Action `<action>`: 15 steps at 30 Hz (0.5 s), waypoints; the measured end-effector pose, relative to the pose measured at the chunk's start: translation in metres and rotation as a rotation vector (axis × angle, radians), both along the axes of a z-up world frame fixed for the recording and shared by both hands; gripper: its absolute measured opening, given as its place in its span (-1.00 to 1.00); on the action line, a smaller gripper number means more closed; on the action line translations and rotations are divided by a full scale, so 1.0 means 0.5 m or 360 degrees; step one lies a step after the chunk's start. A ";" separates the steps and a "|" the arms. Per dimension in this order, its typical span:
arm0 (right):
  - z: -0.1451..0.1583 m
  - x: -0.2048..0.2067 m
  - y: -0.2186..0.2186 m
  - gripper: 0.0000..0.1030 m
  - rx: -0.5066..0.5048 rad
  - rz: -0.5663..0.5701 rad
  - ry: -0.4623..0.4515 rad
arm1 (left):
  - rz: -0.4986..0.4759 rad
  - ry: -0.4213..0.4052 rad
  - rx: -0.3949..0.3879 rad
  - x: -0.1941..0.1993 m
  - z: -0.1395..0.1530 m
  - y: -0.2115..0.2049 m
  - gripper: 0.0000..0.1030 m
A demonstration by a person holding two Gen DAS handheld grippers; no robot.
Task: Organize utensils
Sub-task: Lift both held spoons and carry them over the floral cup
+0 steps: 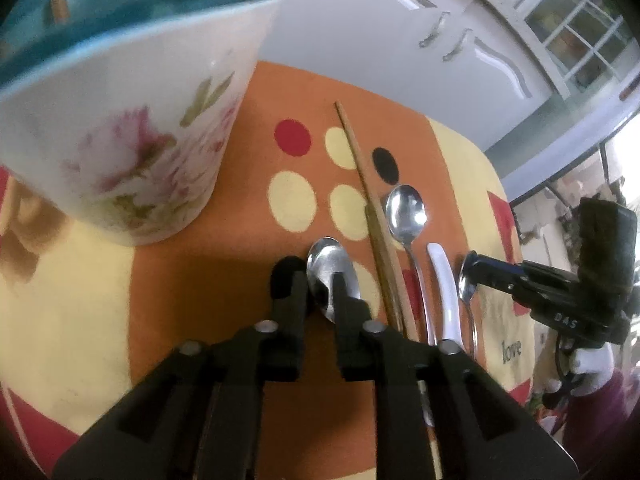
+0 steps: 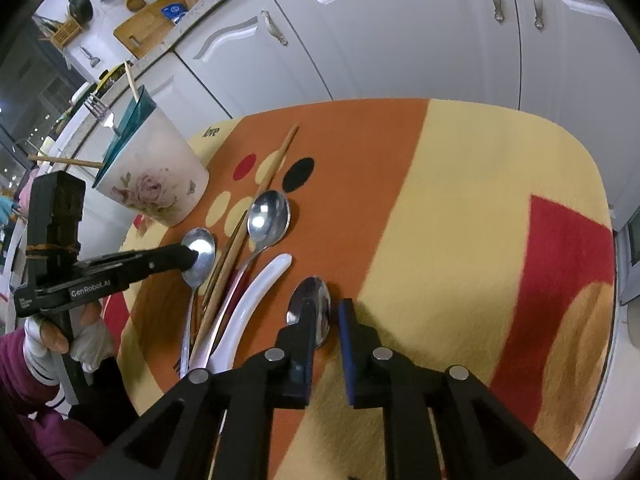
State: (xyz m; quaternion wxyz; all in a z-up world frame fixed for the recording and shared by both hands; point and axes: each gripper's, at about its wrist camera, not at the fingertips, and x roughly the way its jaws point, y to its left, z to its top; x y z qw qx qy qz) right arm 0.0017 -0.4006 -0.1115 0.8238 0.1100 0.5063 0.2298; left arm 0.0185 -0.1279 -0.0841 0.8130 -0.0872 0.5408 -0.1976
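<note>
A floral utensil cup with a teal rim [image 1: 132,152] [image 2: 154,184] stands on the cloth and holds forks and chopsticks. Several utensils lie beside it: three metal spoons, a pair of wooden chopsticks [image 1: 378,220] [image 2: 240,240] and a white ceramic spoon [image 1: 446,292] [image 2: 256,300]. My left gripper [image 1: 316,280] [image 2: 192,256] is open, its jaws astride the bowl of the leftmost spoon [image 1: 332,276] [image 2: 200,260]. My right gripper [image 2: 326,312] [image 1: 468,268] is open around the bowl of the rightmost spoon [image 2: 312,312]. A third spoon [image 1: 405,210] [image 2: 269,218] lies between.
The table carries an orange, yellow and red cloth [image 2: 460,220] with dots. White kitchen cabinets [image 2: 380,40] stand behind the far edge. A counter at the far left holds a cutting board [image 2: 148,28] and a knife block.
</note>
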 end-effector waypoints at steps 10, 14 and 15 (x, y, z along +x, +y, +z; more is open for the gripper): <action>-0.002 0.008 0.019 -0.86 0.0033 0.0077 -0.0032 | 0.0020 -0.0038 0.0011 0.007 -0.004 -0.013 -0.83; 0.014 -0.020 0.022 -0.96 -0.0021 0.0058 -0.0096 | -0.0008 -0.0057 -0.0020 -0.005 0.012 -0.009 -0.94; 0.024 -0.028 0.020 -0.96 -0.0031 0.0040 -0.0120 | -0.0018 -0.0071 -0.0025 -0.010 0.021 -0.008 -0.95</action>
